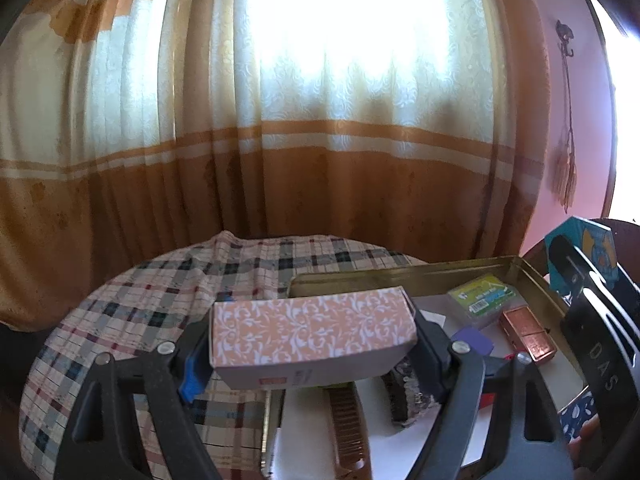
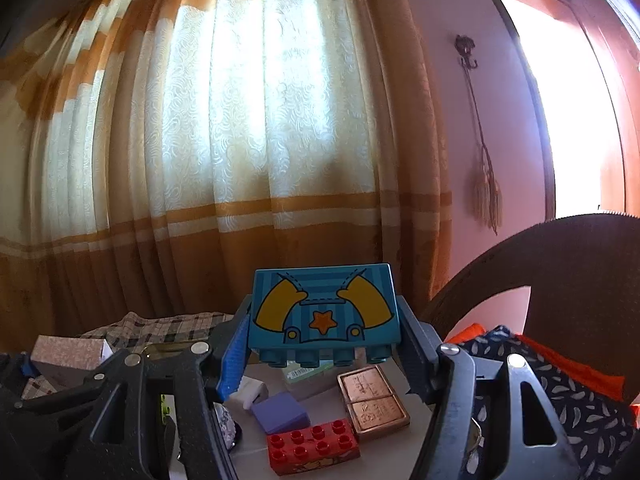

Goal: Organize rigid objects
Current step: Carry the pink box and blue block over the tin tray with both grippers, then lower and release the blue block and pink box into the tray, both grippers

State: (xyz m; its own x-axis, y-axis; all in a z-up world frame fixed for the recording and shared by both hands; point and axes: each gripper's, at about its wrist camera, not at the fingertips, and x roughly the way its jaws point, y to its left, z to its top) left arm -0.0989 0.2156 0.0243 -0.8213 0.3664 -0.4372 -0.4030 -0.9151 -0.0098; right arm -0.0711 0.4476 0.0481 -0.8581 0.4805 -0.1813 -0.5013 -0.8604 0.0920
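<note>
**Two boxes lifted clear above a metal tray**

Both grippers carry something. The left gripper (image 1: 312, 344) clamps an orange patterned box (image 1: 312, 330) by its short ends, jaws fairly wide, holding it over the near-left corner of the metal tray (image 1: 400, 274). Gripping lengthwise likely keeps the box level for setting down. The right gripper (image 2: 324, 344) pinches a blue toy block (image 2: 324, 310), studs downward, above the tray's right side. Below it lie a copper tin (image 2: 374, 406), a red brick (image 2: 314, 446) and a purple block (image 2: 280, 412). Each tool points slightly downward toward the far curtain (image 2: 240, 160), with the checked cloth (image 1: 140, 320) to the left.
</note>
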